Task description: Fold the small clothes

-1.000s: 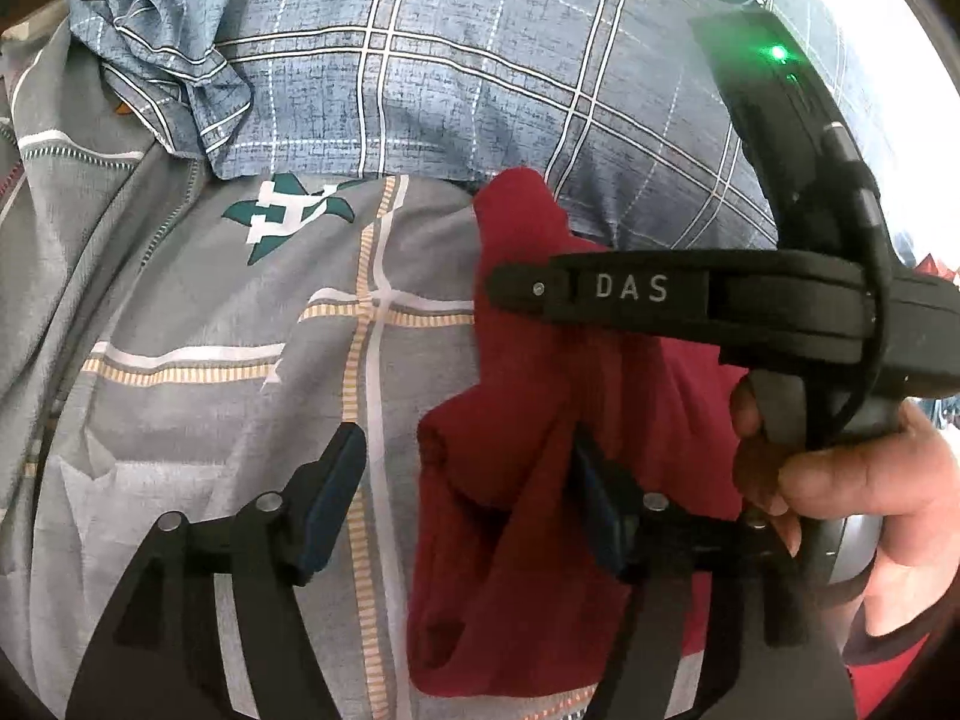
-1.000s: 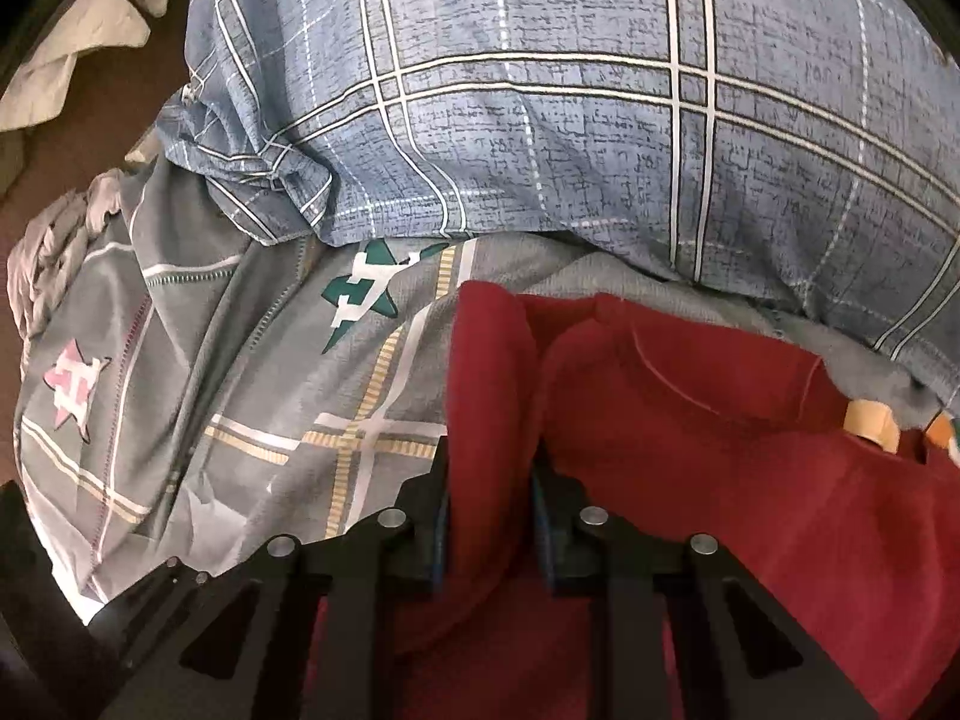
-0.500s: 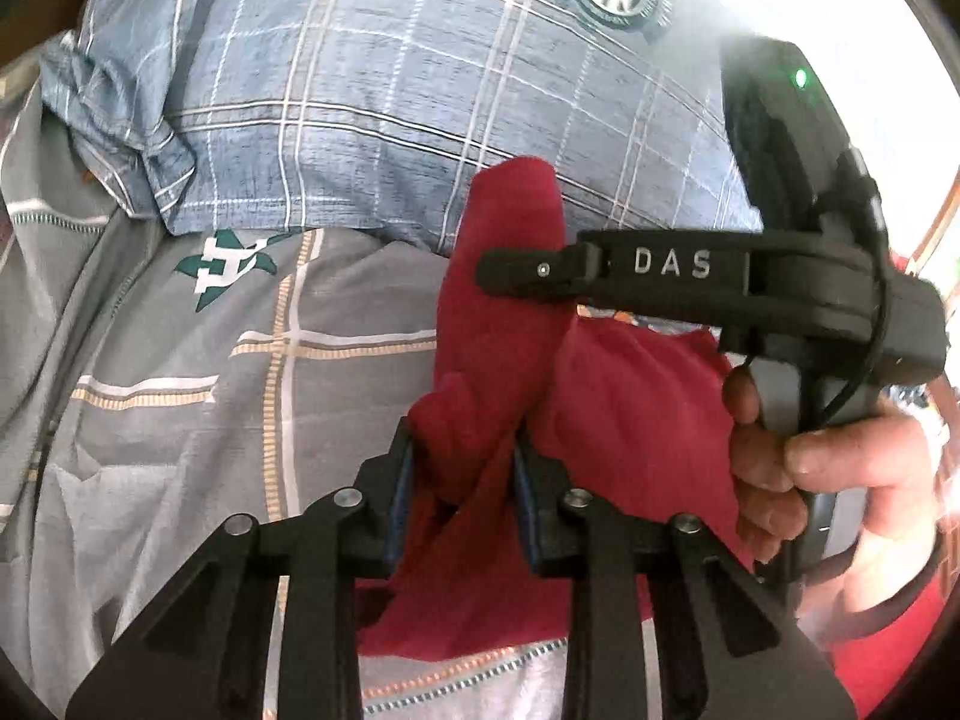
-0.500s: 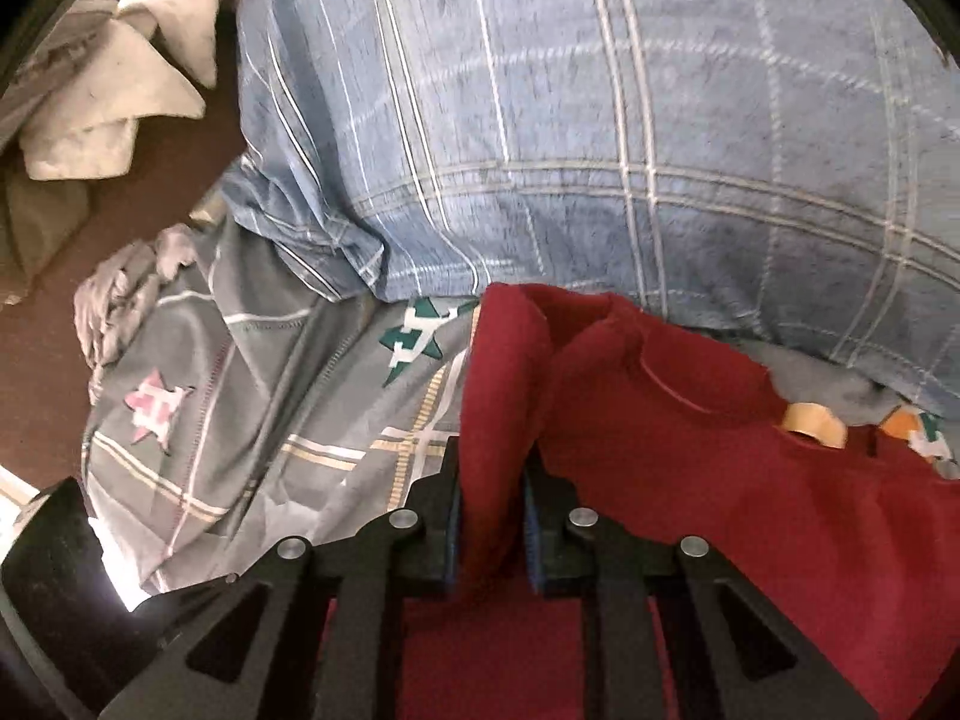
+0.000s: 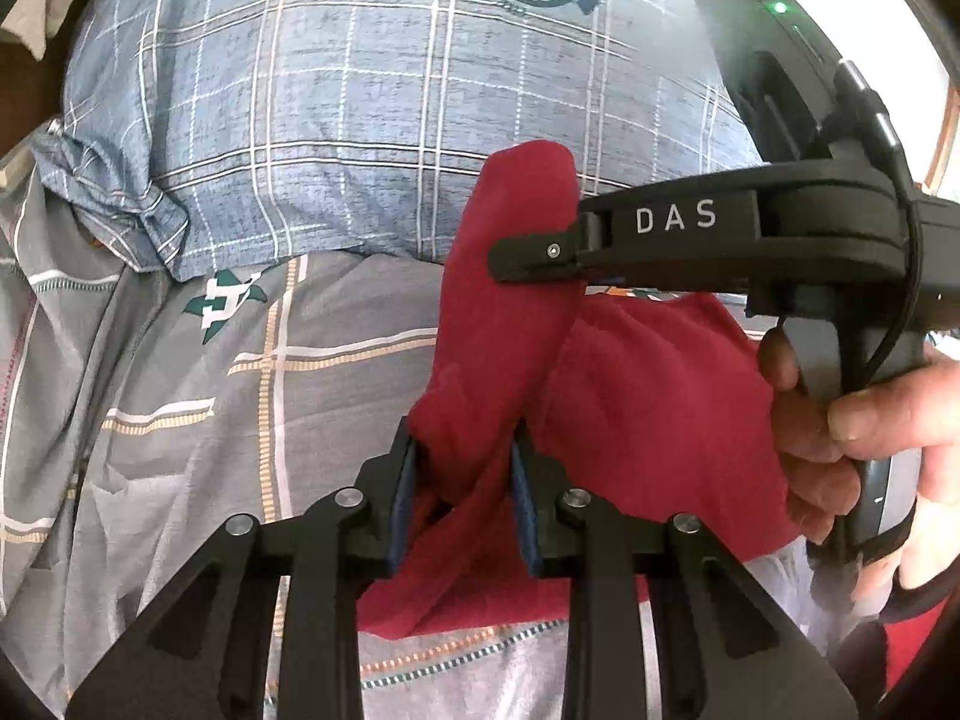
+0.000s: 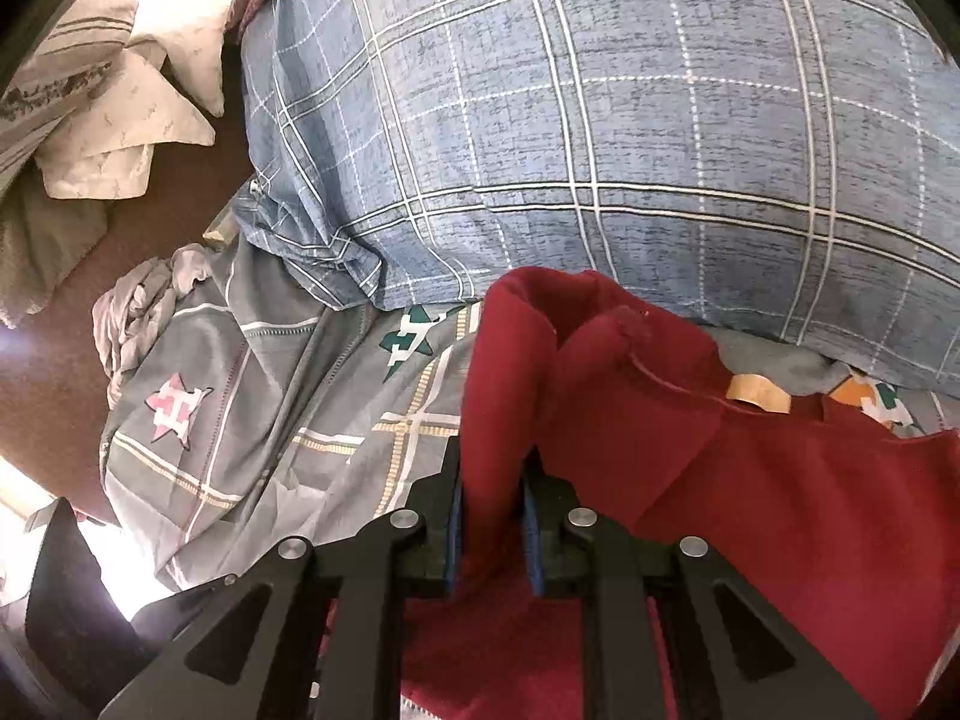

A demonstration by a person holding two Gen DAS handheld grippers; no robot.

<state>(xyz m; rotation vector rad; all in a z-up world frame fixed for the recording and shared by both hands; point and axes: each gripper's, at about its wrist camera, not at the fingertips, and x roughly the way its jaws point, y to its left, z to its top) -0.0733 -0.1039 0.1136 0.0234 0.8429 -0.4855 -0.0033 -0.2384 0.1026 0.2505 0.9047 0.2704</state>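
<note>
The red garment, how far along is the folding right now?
Early stage. Done: the left gripper and right gripper have both pinched the red garment. In hand: one edge held raised over the grey bedsheet. Left: no finished fold visible yet.

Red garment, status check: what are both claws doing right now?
Left gripper shut on red garment. Right gripper shut on it too. Blue plaid pillow just behind; nothing blocking.

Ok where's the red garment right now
The red garment is pinched by both grippers, left gripper and right gripper, above the grey patterned sheet, just before the blue plaid pillow.
</note>
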